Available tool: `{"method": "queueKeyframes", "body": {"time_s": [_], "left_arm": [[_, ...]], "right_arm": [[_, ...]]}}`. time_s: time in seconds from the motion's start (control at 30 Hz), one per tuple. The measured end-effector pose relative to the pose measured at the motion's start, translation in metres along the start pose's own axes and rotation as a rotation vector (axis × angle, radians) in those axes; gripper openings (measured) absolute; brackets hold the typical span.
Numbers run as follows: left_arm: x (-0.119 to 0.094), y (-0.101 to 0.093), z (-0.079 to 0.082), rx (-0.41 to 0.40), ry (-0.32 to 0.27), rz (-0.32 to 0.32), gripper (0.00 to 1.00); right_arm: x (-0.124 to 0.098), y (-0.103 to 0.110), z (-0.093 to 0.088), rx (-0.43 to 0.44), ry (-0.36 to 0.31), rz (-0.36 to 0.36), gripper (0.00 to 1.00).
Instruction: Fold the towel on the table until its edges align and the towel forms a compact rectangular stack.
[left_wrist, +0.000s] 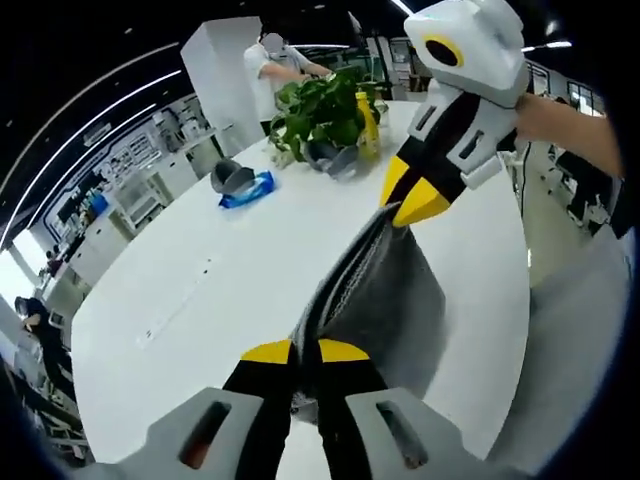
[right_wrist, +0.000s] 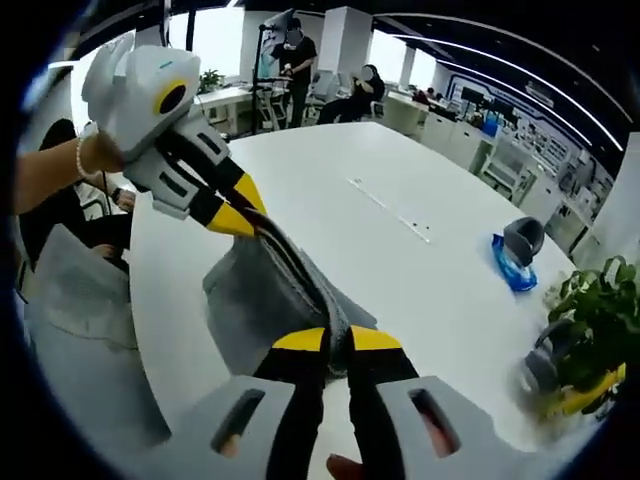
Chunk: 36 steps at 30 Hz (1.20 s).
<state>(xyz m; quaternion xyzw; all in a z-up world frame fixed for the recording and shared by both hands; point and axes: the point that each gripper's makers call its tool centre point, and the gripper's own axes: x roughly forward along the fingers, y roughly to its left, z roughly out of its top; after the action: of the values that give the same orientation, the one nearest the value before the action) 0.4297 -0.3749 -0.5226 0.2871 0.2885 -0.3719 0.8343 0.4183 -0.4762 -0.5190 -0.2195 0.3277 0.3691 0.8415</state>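
Observation:
A grey towel (left_wrist: 375, 290) hangs folded over the white table (left_wrist: 200, 290), stretched taut between both grippers. My left gripper (left_wrist: 305, 352) is shut on one end of its top edge at the bottom of the left gripper view. My right gripper (left_wrist: 405, 205) comes in from the upper right there, shut on the other end. In the right gripper view, my right gripper (right_wrist: 338, 340) pinches the towel (right_wrist: 255, 300) near the bottom, and my left gripper (right_wrist: 245, 218) holds the far end at upper left. The towel's lower part droops toward the table's edge.
A potted green plant (left_wrist: 320, 110) with a yellow bottle (left_wrist: 367, 125) stands at the table's far end, next to grey tape rolls (left_wrist: 232, 178) and a blue item (left_wrist: 250, 192). People stand beyond the table (right_wrist: 420, 260). A hand (right_wrist: 55, 165) holds the left gripper.

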Motion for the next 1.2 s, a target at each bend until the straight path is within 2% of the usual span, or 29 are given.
{"method": "queueKeyframes", "body": {"time_s": [0.27, 0.37, 0.5, 0.63, 0.7, 0.73, 0.8, 0.87, 0.97, 1.07, 1.2], "left_arm": [[0.038, 0.005, -0.019, -0.014, 0.035, 0.019, 0.08], [0.049, 0.012, -0.023, -0.036, 0.030, 0.055, 0.08], [0.060, 0.010, -0.032, -0.034, 0.056, 0.057, 0.09], [0.068, 0.013, -0.038, -0.066, 0.072, 0.064, 0.09], [0.068, 0.016, -0.038, -0.073, 0.066, 0.076, 0.10], [0.069, 0.020, -0.036, -0.066, 0.050, 0.093, 0.11], [0.066, 0.026, -0.028, -0.052, -0.019, 0.120, 0.14], [0.061, 0.033, -0.026, -0.063, -0.055, 0.157, 0.18], [0.056, 0.032, -0.031, -0.125, -0.053, 0.137, 0.18], [0.046, 0.027, -0.040, -0.114, -0.042, 0.138, 0.17], [0.035, 0.019, -0.048, -0.133, -0.046, 0.134, 0.17]], "right_arm": [[0.040, -0.018, -0.022, 0.021, 0.045, -0.033, 0.06], [0.054, -0.025, -0.026, 0.031, 0.040, -0.060, 0.06], [0.068, -0.027, -0.032, 0.010, 0.065, -0.079, 0.07], [0.080, -0.029, -0.037, -0.029, 0.074, -0.107, 0.07], [0.083, -0.034, -0.037, -0.045, 0.076, -0.123, 0.08], [0.082, -0.035, -0.036, -0.046, 0.072, -0.129, 0.09], [0.081, -0.040, -0.031, -0.049, 0.056, -0.143, 0.12], [0.078, -0.046, -0.027, -0.043, 0.027, -0.161, 0.15], [0.074, -0.049, -0.023, -0.018, -0.004, -0.158, 0.15], [0.067, -0.047, -0.022, 0.027, -0.029, -0.148, 0.16], [0.053, -0.034, -0.021, 0.072, -0.067, -0.134, 0.10]]}}
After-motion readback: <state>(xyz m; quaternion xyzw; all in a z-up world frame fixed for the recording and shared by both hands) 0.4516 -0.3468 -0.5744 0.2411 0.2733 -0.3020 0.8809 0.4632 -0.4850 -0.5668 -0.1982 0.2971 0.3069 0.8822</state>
